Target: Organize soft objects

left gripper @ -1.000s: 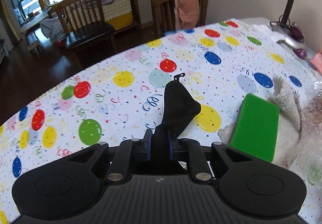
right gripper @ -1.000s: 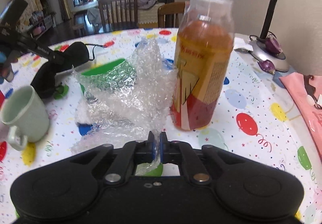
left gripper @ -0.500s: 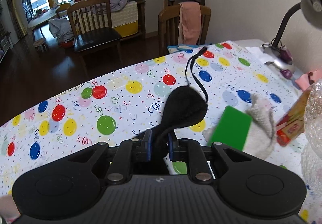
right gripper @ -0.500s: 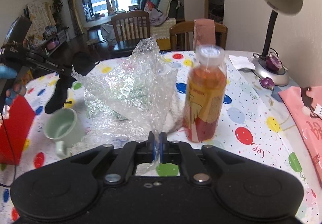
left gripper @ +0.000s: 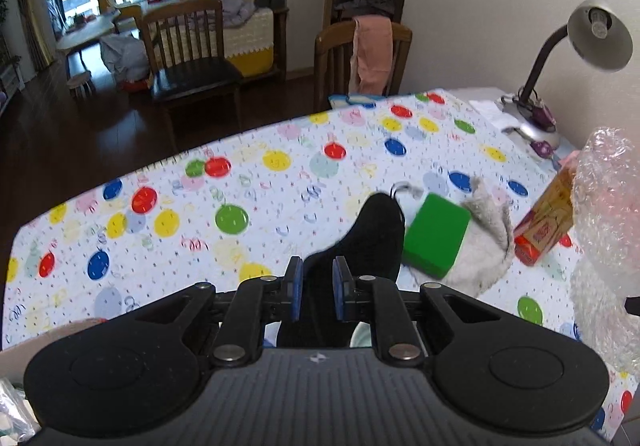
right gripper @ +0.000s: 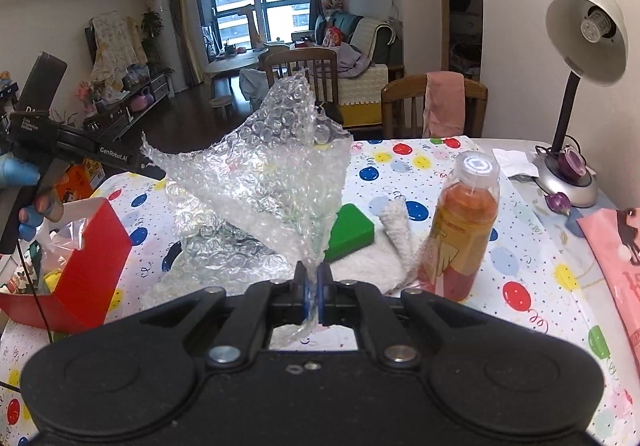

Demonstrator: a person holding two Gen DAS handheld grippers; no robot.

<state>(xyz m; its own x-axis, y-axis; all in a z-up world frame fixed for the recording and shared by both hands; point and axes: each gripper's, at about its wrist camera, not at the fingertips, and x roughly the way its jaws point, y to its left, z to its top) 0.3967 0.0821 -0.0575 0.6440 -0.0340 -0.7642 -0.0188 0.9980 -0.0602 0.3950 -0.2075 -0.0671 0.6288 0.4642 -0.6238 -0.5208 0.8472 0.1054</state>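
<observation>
The left gripper (left gripper: pixel 314 288) points steeply down, its two blue pads (left gripper: pixel 296 288) nearly together and pressing on a black soft item (left gripper: pixel 360 246) that sticks out ahead of the jaws. The right gripper (right gripper: pixel 313 288) tilts down less steeply, its pads squeezed tight on a corner of bubble wrap (right gripper: pixel 260 181) that fans up beyond the jaws. A gloved hand (right gripper: pixel 24 185), probably the left, grips a handle at the right view's left edge.

"GenRobot.AI" on left gripper (right gripper: pixel 150 161)
</observation>
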